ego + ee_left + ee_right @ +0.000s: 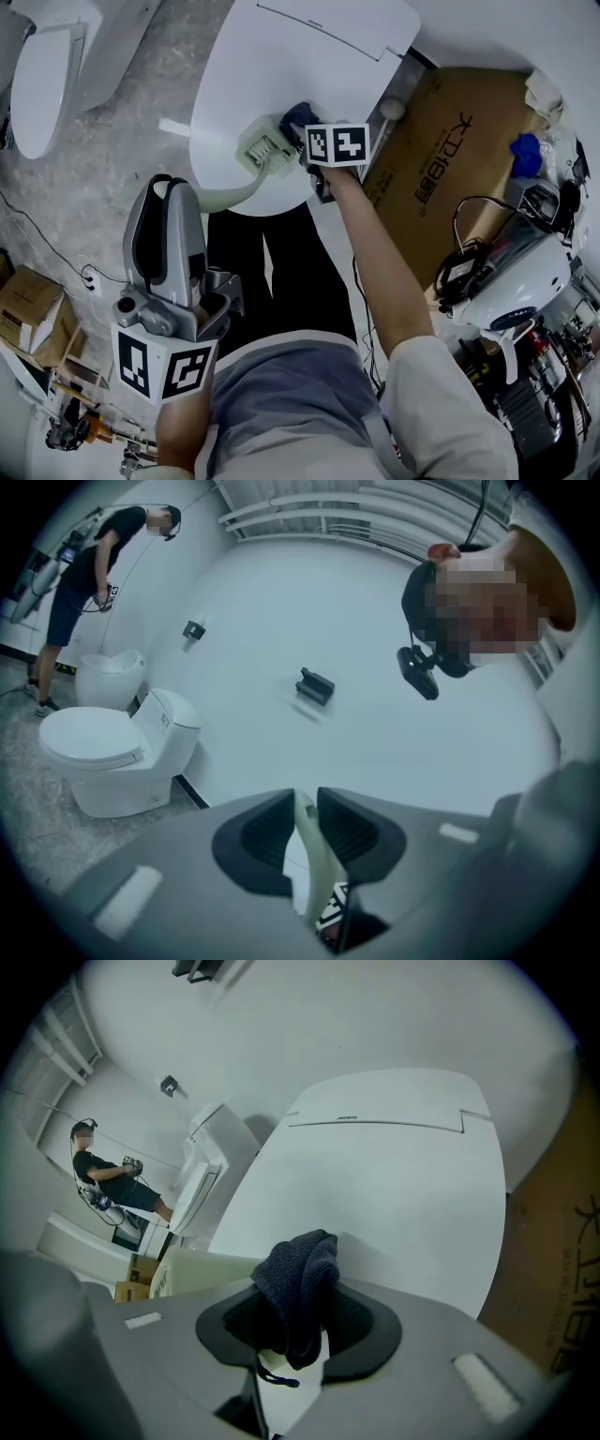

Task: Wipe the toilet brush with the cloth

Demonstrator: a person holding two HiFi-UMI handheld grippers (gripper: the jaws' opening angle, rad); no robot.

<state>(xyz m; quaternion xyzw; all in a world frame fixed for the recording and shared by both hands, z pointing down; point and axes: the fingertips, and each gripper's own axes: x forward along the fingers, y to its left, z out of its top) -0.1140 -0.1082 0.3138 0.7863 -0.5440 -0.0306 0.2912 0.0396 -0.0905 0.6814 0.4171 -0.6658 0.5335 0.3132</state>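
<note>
A cream toilet brush lies over the closed toilet lid [309, 56], its head [265, 148] on the lid and its handle [225, 195] curving down toward my left gripper [178, 192]. In the left gripper view the left gripper [305, 803] is shut on that cream handle [314, 855]. My right gripper [319, 155] is shut on a dark blue cloth [298, 117], which sits right beside the brush head. In the right gripper view the cloth [298, 1279] bulges out of the right gripper [300, 1307], with the brush head [202, 1274] just to its left.
A large cardboard box [441, 159] leans to the right of the toilet, with cables and equipment [516, 291] further right. A second toilet [56, 66] stands at the far left, small cardboard boxes [28, 309] below it. Another person [84, 564] stands in the distance.
</note>
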